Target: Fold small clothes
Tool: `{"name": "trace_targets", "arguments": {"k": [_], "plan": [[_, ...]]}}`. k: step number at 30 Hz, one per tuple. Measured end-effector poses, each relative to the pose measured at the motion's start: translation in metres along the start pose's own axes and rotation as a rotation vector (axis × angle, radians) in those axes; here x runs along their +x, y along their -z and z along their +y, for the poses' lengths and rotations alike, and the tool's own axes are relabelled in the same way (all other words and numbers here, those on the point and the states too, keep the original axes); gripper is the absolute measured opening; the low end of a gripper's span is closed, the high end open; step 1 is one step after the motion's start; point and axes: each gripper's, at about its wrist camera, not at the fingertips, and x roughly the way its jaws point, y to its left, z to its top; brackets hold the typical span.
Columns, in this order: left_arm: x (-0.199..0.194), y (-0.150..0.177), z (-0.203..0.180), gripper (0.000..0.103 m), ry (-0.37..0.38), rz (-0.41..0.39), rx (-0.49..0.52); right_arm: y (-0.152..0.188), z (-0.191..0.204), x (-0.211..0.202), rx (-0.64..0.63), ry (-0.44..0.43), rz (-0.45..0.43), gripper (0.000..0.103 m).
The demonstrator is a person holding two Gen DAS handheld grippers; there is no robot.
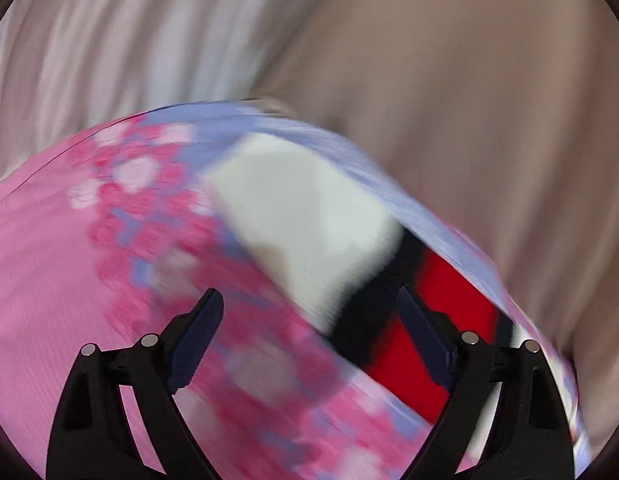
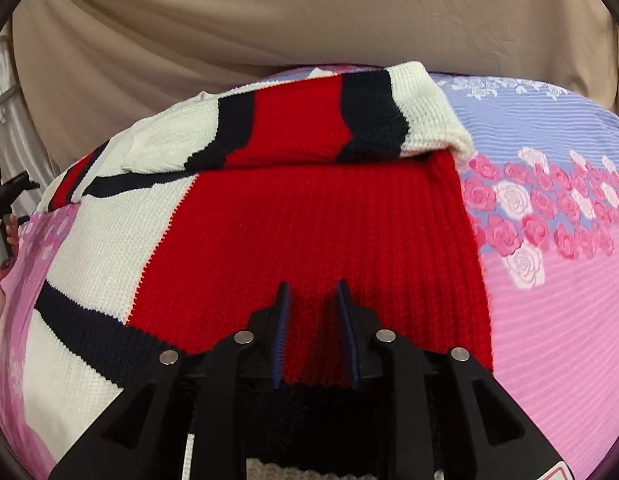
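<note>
A knitted sweater [image 2: 309,216] in red, white and navy lies spread on a pink and lilac floral sheet [image 2: 549,280]. A sleeve [image 2: 309,124] is folded across its top. My right gripper [image 2: 313,300] is low over the red hem with its jaws a narrow gap apart and the hem edge running between the pads. In the blurred left wrist view my left gripper [image 1: 309,300] is open and empty above the sheet [image 1: 49,280], with a white, navy and red part of the sweater [image 1: 305,216] ahead of it.
A beige cloth backdrop [image 2: 269,20] hangs behind the bed, and shows in the left wrist view [image 1: 489,100] too. The other gripper and a hand [image 2: 5,216] show at the far left edge of the right wrist view.
</note>
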Motion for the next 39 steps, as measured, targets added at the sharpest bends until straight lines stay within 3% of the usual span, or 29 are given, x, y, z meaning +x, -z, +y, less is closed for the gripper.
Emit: {"name": "trace_targets", "arguments": {"k": [2, 4, 5, 6, 7, 8, 9, 12, 15, 19, 22, 24, 26, 29, 32, 36, 39], "plan": [[0.017, -0.013, 0.021, 0.086, 0.046, 0.041, -0.106, 0.0, -0.01, 0.013, 0.016, -0.009, 0.006, 0.037], [0.033, -0.013, 0.03, 0.077, 0.116, 0.101, -0.188, 0.001, -0.009, 0.014, 0.015, -0.004, 0.005, 0.038], [0.038, -0.012, 0.031, 0.059, 0.132, 0.116, -0.202, -0.005, -0.006, 0.021, 0.011, 0.001, 0.005, 0.039], [0.041, -0.011, 0.028, 0.032, 0.148, 0.126, -0.199, -0.006, -0.003, 0.025, 0.008, 0.003, 0.006, 0.04], [0.042, -0.008, 0.02, 0.018, 0.169, 0.142, -0.186, -0.006, -0.003, 0.025, 0.004, 0.005, 0.005, 0.042], [0.039, -0.007, 0.013, 0.009, 0.183, 0.142, -0.166, -0.007, -0.002, 0.026, 0.0, 0.01, 0.005, 0.042], [0.03, -0.005, -0.001, 0.008, 0.19, 0.117, -0.131, -0.007, -0.002, 0.026, -0.001, 0.014, 0.004, 0.043], [-0.017, -0.004, -0.053, 0.006, 0.246, 0.026, 0.027, -0.007, -0.004, 0.025, 0.002, 0.013, 0.002, 0.043], [-0.09, 0.029, -0.137, 0.006, 0.346, -0.058, 0.255, -0.007, -0.006, 0.026, 0.009, 0.01, -0.002, 0.043], [-0.177, 0.125, -0.25, 0.006, 0.521, -0.079, 0.554, -0.007, -0.008, 0.026, 0.023, 0.002, -0.008, 0.043], [-0.196, 0.216, -0.313, 0.007, 0.59, 0.008, 0.723, -0.008, -0.01, 0.026, 0.037, -0.007, -0.016, 0.044], [-0.188, 0.286, -0.344, 0.01, 0.62, 0.112, 0.817, -0.008, -0.012, 0.025, 0.05, -0.002, -0.022, 0.048], [-0.17, 0.35, -0.358, 0.012, 0.606, 0.203, 0.877, -0.008, -0.015, 0.024, 0.066, -0.02, -0.028, 0.05], [-0.138, 0.398, -0.353, 0.013, 0.575, 0.312, 0.898, -0.009, -0.021, 0.023, 0.09, -0.054, -0.033, 0.051], [-0.129, 0.39, -0.315, 0.017, 0.599, 0.357, 0.822, -0.013, -0.028, 0.021, 0.123, -0.077, -0.04, 0.053], [-0.131, 0.334, -0.263, 0.052, 0.533, 0.233, 0.682, -0.043, -0.03, 0.022, 0.113, -0.117, -0.053, 0.054], [-0.116, 0.293, -0.23, 0.06, 0.432, 0.185, 0.566, -0.086, -0.03, 0.041, 0.151, -0.169, -0.029, 0.064]]}}
